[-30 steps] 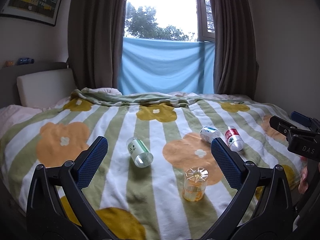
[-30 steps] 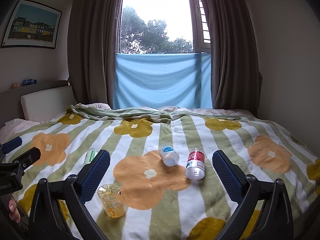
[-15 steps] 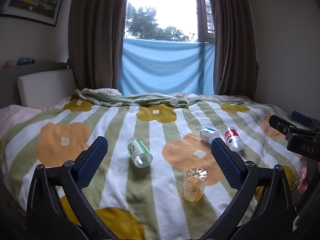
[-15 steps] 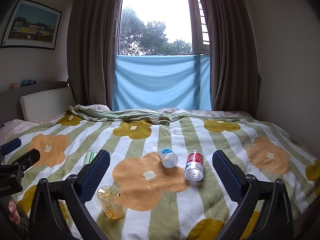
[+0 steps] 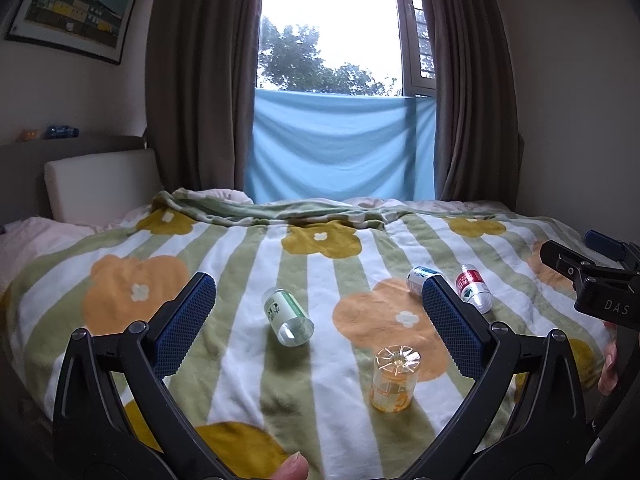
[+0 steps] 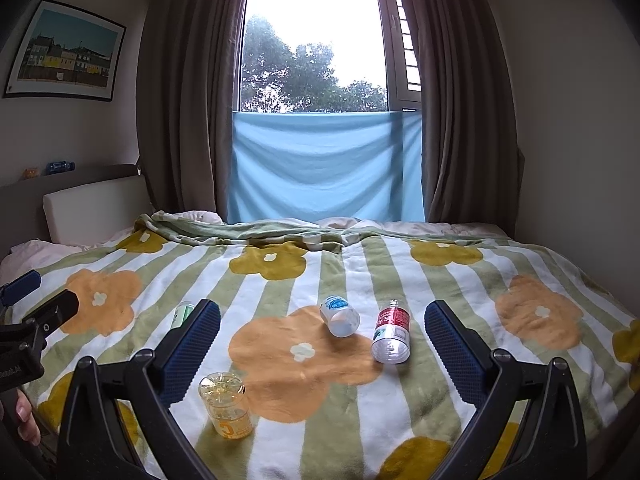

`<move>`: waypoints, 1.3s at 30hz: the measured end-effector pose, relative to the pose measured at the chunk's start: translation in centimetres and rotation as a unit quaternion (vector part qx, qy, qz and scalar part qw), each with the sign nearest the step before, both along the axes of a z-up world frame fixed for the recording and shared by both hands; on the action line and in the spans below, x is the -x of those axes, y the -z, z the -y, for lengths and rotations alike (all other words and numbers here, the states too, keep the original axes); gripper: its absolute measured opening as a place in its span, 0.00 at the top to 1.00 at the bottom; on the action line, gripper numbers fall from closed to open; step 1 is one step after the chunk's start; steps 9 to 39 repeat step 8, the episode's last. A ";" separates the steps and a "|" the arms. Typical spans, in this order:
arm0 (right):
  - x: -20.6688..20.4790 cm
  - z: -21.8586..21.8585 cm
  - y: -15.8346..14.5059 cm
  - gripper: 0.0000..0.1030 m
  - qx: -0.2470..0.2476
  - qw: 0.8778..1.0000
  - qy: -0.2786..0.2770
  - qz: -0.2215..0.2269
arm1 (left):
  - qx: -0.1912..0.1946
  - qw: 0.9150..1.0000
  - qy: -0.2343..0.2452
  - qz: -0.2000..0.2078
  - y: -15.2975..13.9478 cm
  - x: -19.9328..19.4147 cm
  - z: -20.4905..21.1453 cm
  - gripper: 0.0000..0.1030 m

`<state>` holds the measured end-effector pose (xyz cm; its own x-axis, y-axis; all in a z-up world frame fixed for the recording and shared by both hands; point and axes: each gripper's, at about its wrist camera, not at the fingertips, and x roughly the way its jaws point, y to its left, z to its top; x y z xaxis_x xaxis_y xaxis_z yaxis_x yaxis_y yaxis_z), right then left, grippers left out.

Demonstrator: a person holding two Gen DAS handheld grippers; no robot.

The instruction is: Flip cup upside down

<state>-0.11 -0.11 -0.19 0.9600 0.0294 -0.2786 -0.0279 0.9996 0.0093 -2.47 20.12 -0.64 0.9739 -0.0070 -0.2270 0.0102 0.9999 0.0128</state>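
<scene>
Two grippers, yours: left gripper [image 5: 318, 314] and right gripper [image 6: 322, 338] both spread wide, empty; orange cup [image 5: 394, 380] stands inverted on floral blanket [image 5: 248, 360].

Right gripper wide over the bed

My right gripper [image 6: 322, 346] hangs spread and empty; the orange cup [image 6: 228, 406] stands base-up on the blanket [image 6: 460, 300] at seven o'clock, two bottles [image 6: 391, 338] lying near centre, the left gripper [image 6: 24, 334] at nine o'clock.
</scene>
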 end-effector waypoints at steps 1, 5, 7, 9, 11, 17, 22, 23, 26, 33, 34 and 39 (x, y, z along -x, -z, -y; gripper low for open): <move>0.0 0.0 0.0 0.01 0.001 1.000 0.000 0.000 | 0.002 1.000 -0.006 0.005 0.0 0.1 -0.1 0.00; 0.0 0.0 0.0 0.01 0.000 1.000 0.000 -0.001 | 0.004 1.000 -0.009 0.026 -0.3 0.6 -0.2 0.00; 0.0 -0.1 0.0 0.01 0.000 1.000 0.001 0.000 | 0.004 1.000 -0.008 0.023 -0.4 0.4 -0.2 0.00; 0.1 -0.1 0.0 0.01 0.000 1.000 0.001 0.000 | 0.004 1.000 -0.007 0.022 -0.4 0.4 -0.2 0.00; 0.1 -0.1 0.0 0.01 0.000 1.000 0.001 0.000 | 0.004 1.000 -0.007 0.022 -0.4 0.4 -0.2 0.00; 0.1 -0.1 0.0 0.01 0.000 1.000 0.001 0.000 | 0.004 1.000 -0.007 0.022 -0.4 0.4 -0.2 0.00; 0.1 -0.1 0.0 0.01 0.000 1.000 0.001 0.000 | 0.004 1.000 -0.007 0.022 -0.4 0.4 -0.2 0.00; 0.1 -0.1 0.0 0.01 0.000 1.000 0.001 0.000 | 0.004 1.000 -0.007 0.022 -0.4 0.4 -0.2 0.00; 0.1 -0.1 0.0 0.01 0.000 1.000 0.001 0.000 | 0.004 1.000 -0.007 0.022 -0.4 0.4 -0.2 0.00; 0.1 -0.1 0.0 0.01 0.000 1.000 0.001 0.000 | 0.004 1.000 -0.007 0.022 -0.4 0.4 -0.2 0.00; 0.1 -0.1 0.0 0.01 0.000 1.000 0.001 0.000 | 0.004 1.000 -0.007 0.022 -0.4 0.4 -0.2 0.00; 0.1 -0.1 0.0 0.01 0.000 1.000 0.001 0.000 | 0.004 1.000 -0.007 0.022 -0.4 0.4 -0.2 0.00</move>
